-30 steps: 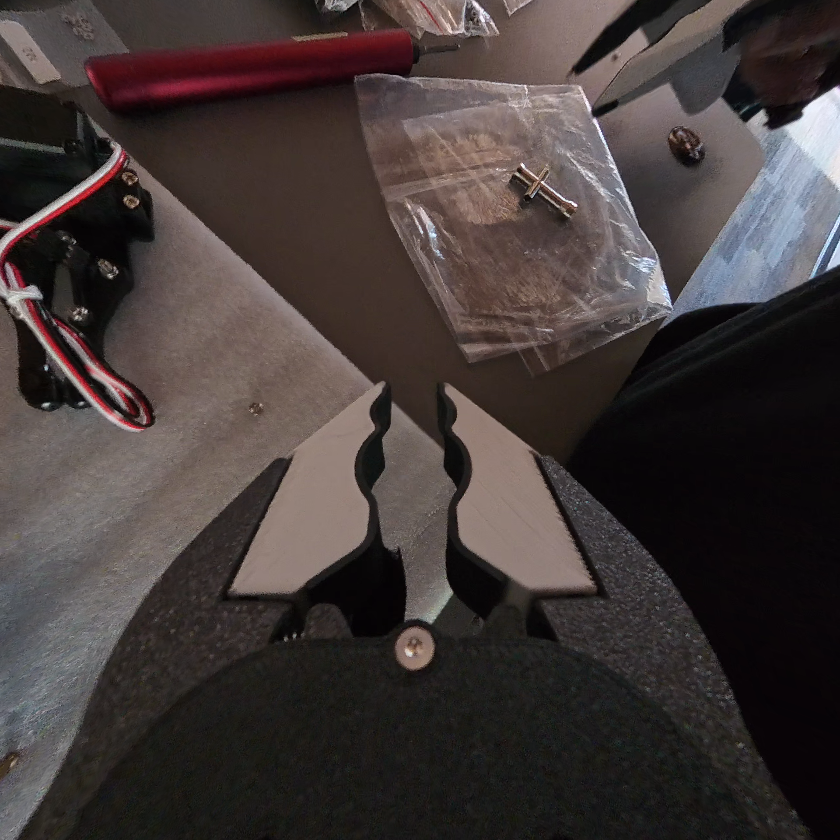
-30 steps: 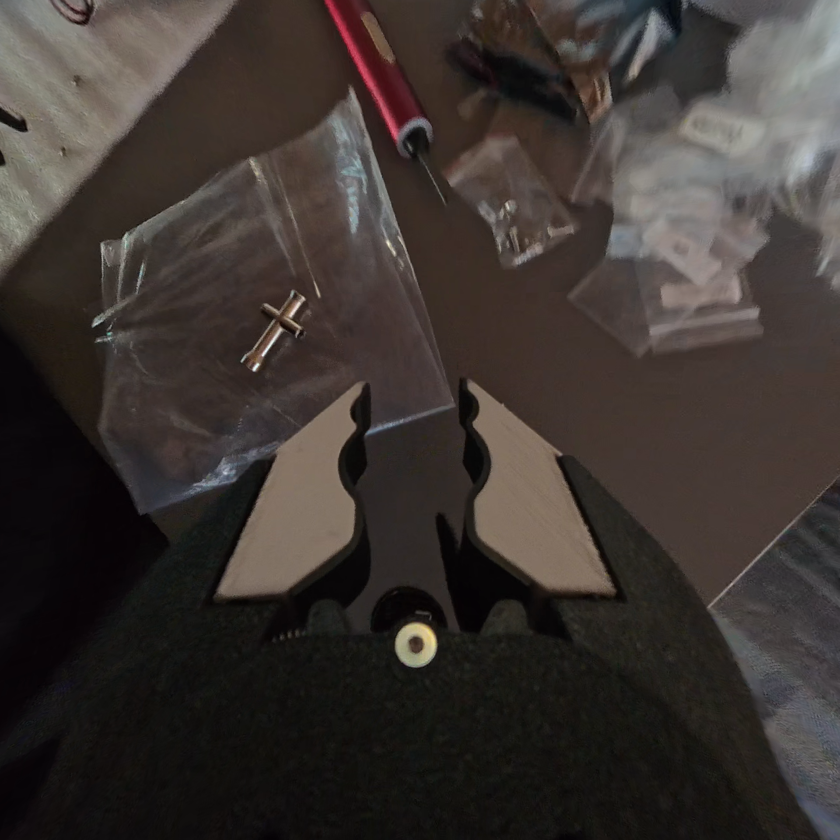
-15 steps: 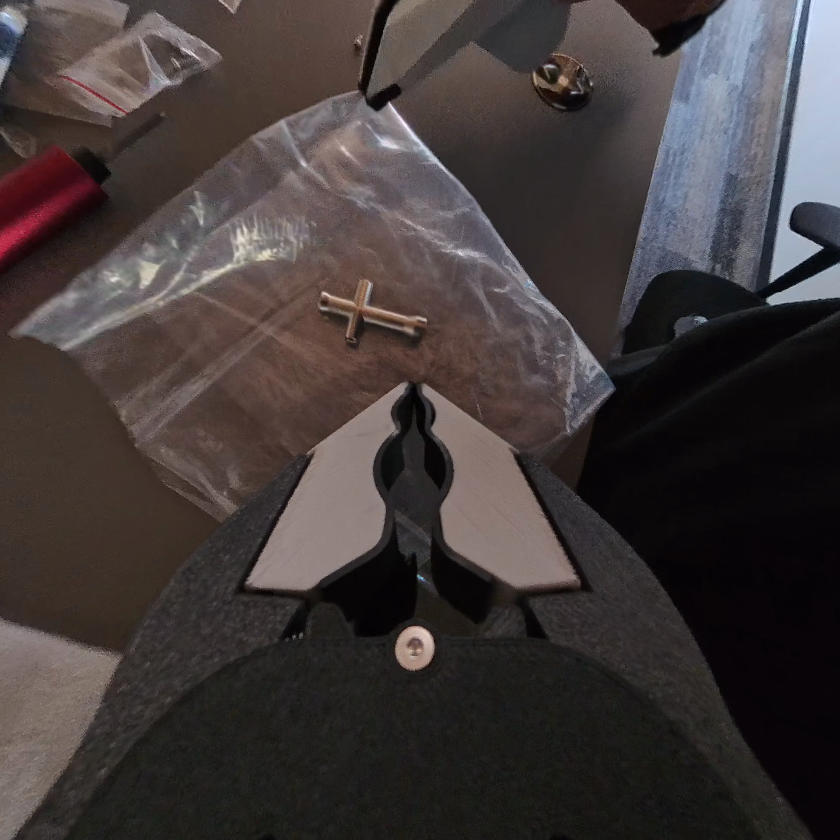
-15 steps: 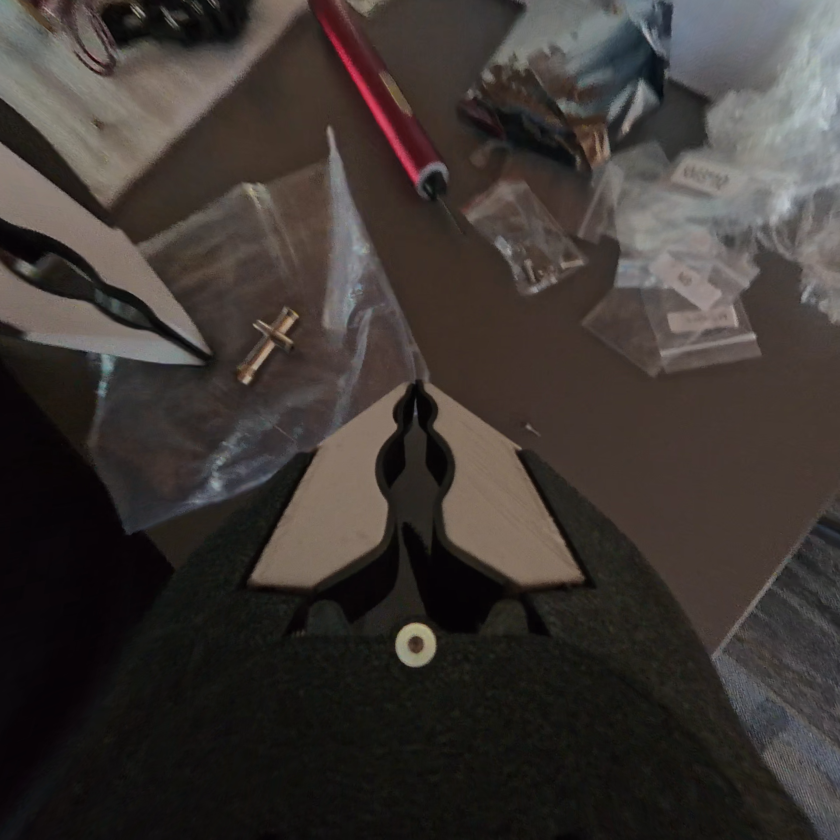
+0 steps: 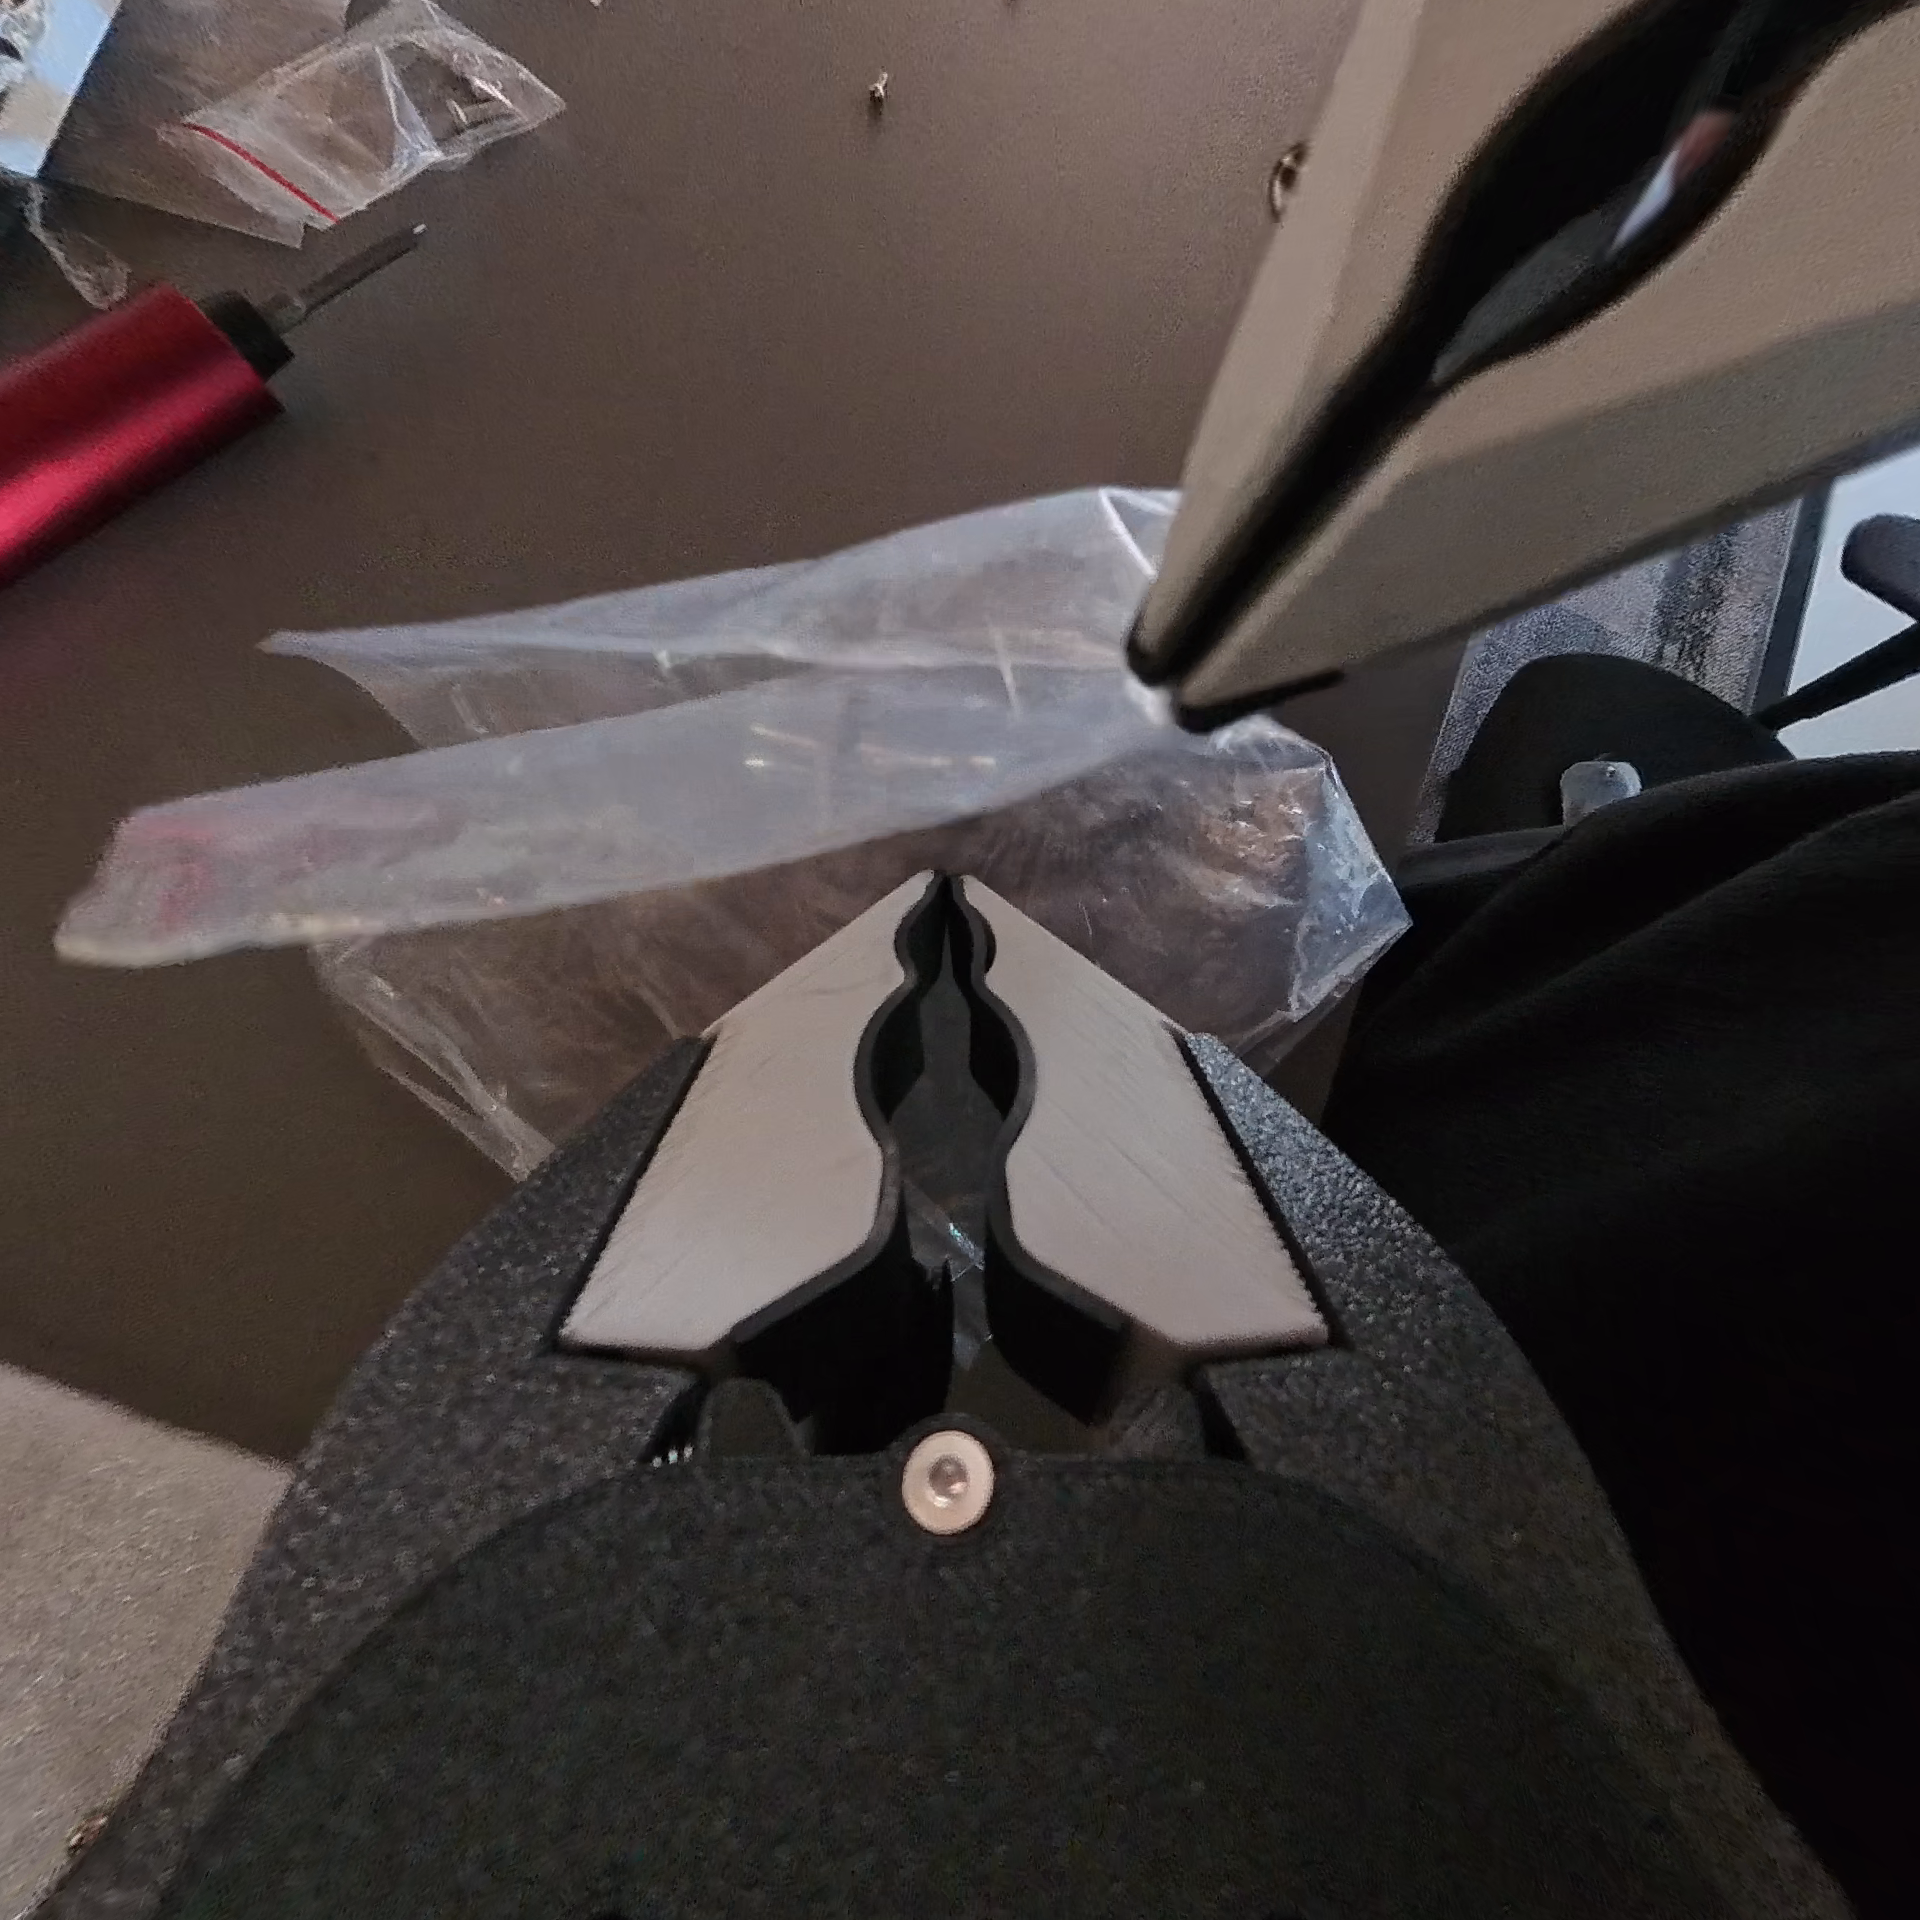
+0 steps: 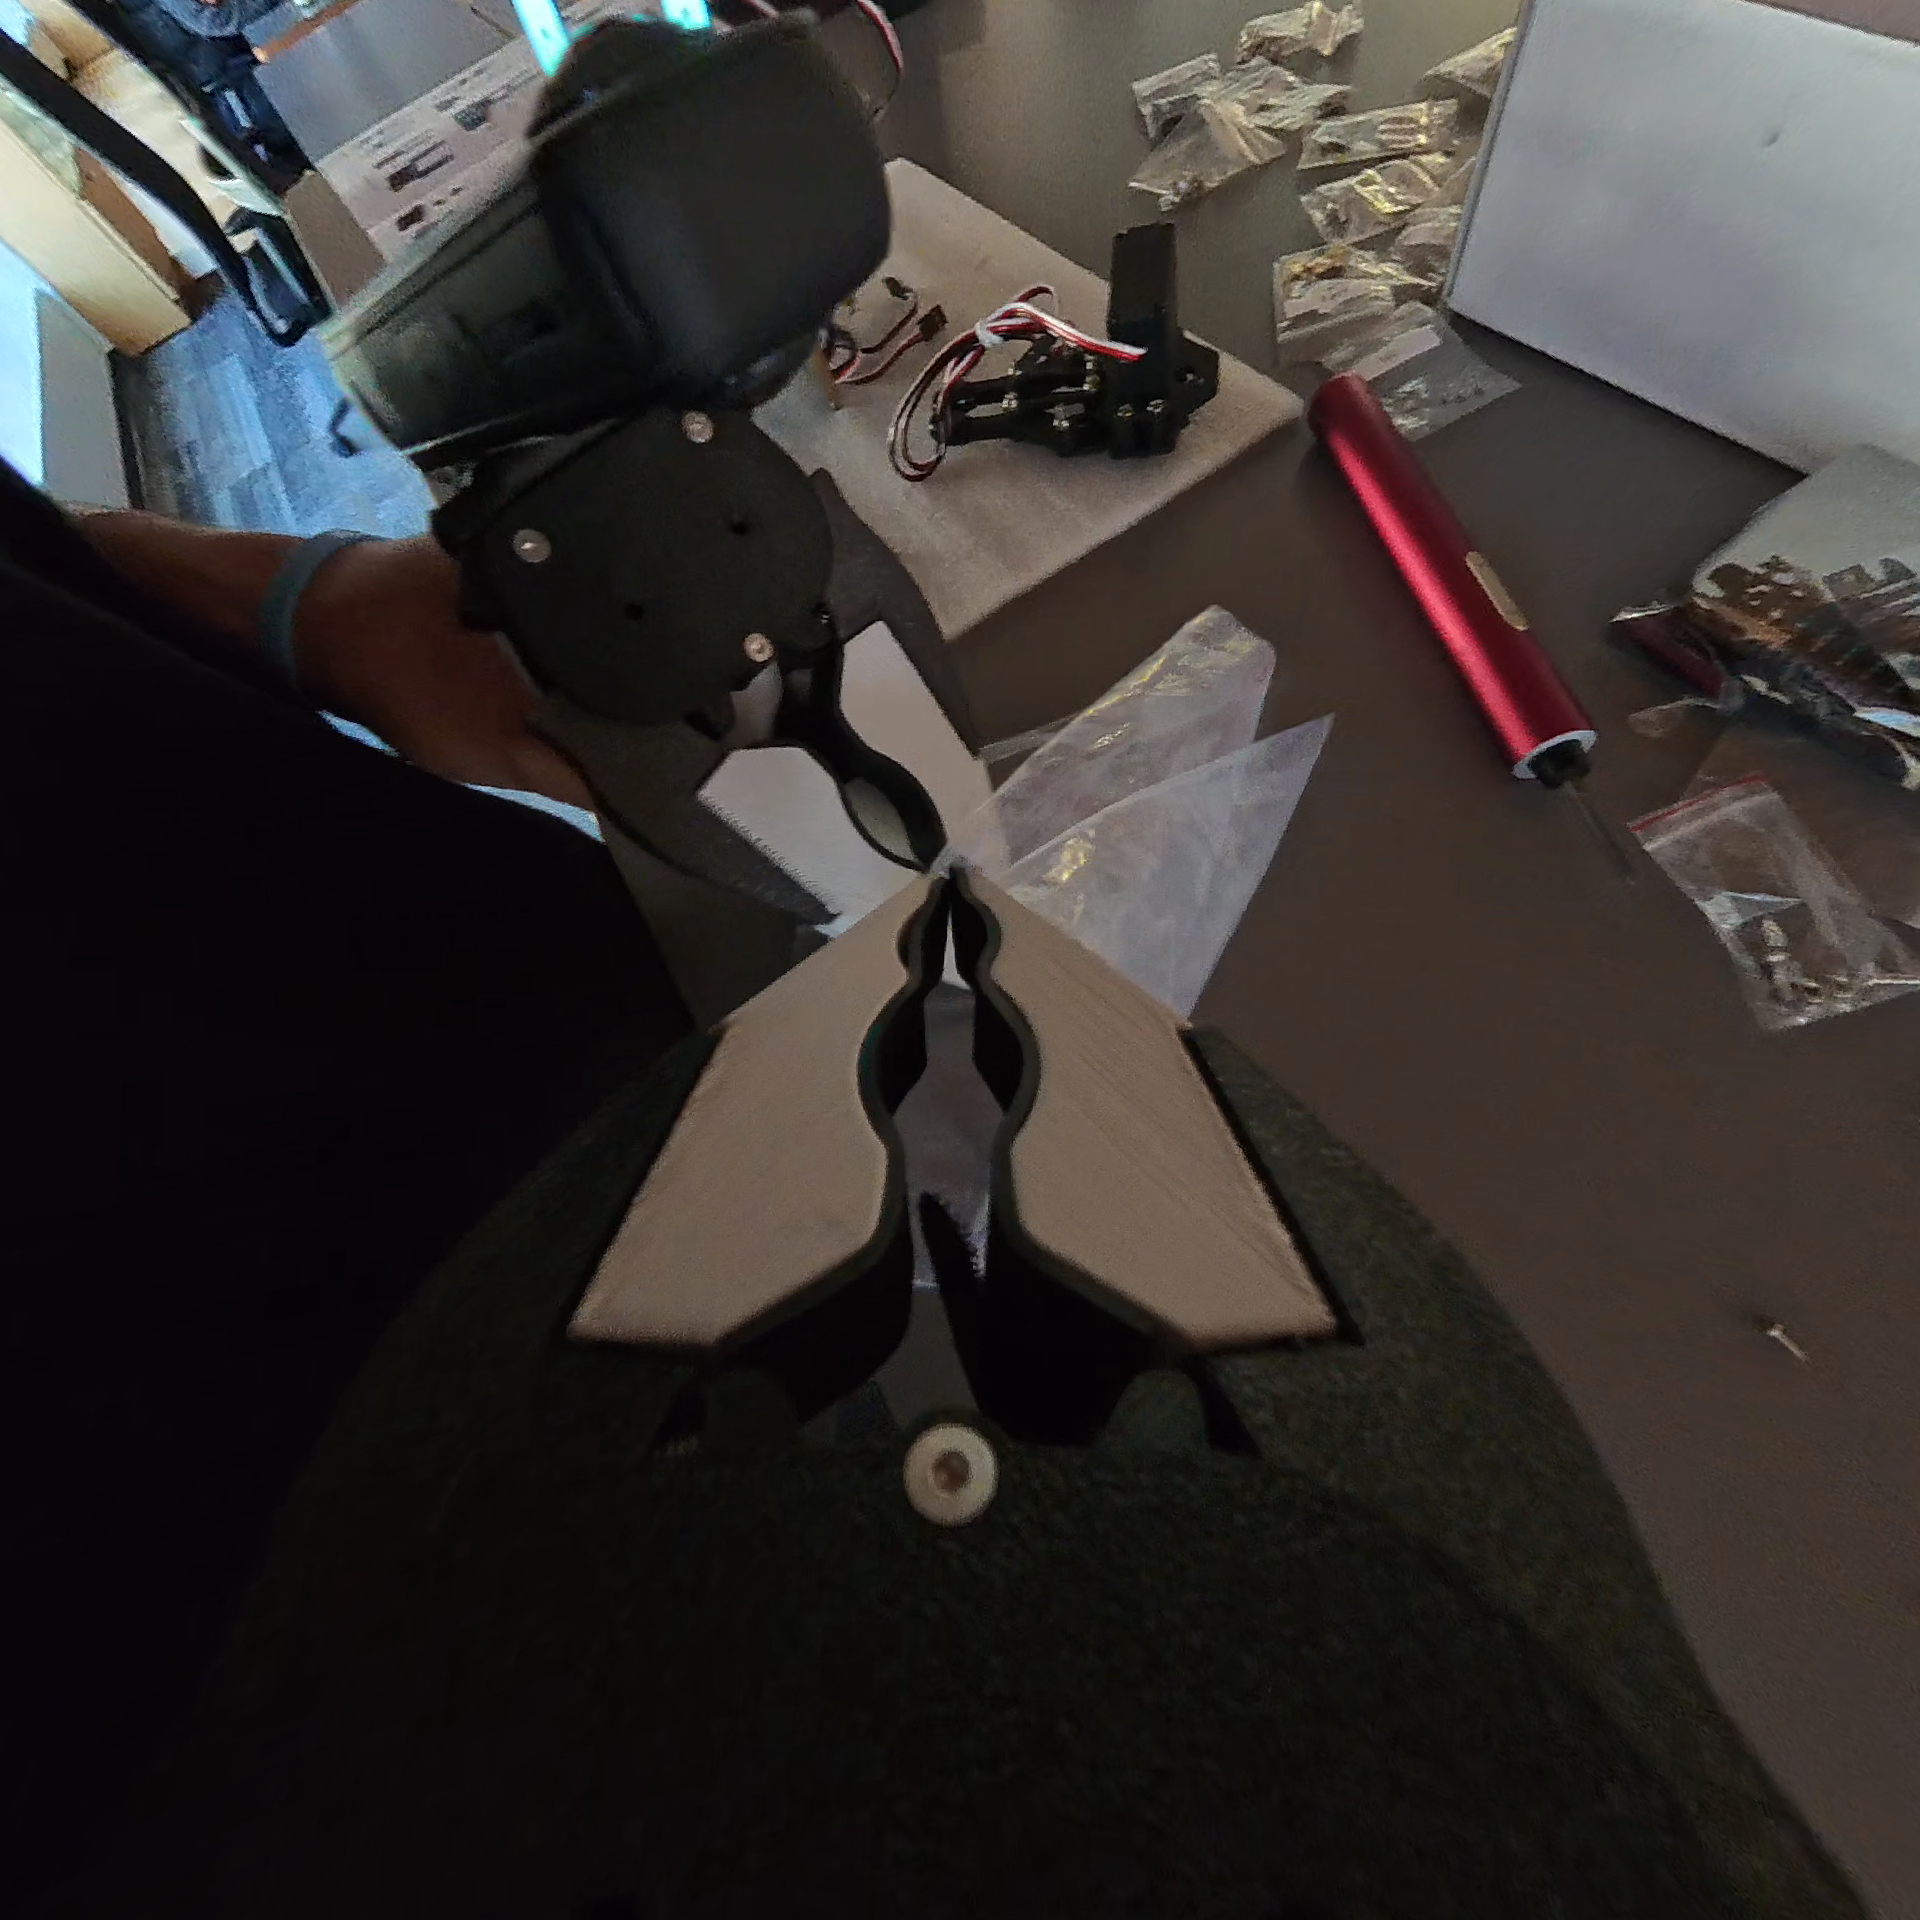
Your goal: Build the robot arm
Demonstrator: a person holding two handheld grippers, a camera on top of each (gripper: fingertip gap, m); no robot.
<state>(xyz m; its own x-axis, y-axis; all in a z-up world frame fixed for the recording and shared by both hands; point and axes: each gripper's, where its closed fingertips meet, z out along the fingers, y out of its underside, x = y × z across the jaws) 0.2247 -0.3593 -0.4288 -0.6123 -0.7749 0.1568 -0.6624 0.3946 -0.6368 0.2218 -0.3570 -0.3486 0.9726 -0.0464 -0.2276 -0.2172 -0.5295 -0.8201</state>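
Above the brown desk [image 5: 727,312], both units grip one clear plastic bag [image 5: 644,790]; left hand-held gripper [image 5: 948,883] clamped on its near edge, film caught between the fingers; right hand-held gripper [image 6: 948,878] pinching another corner, tips nearly meeting the left's; bag lifted and spread between them; red screwdriver [image 6: 1455,592] lies well apart; small parts bags [image 6: 1787,904] beside its tip.

I can't see what the clear bag [image 5: 644,790] holds; its raised flap is blurred. The red screwdriver [image 5: 114,436] runs off the left edge, and the far small bags [image 6: 1340,135] are too small to tell.
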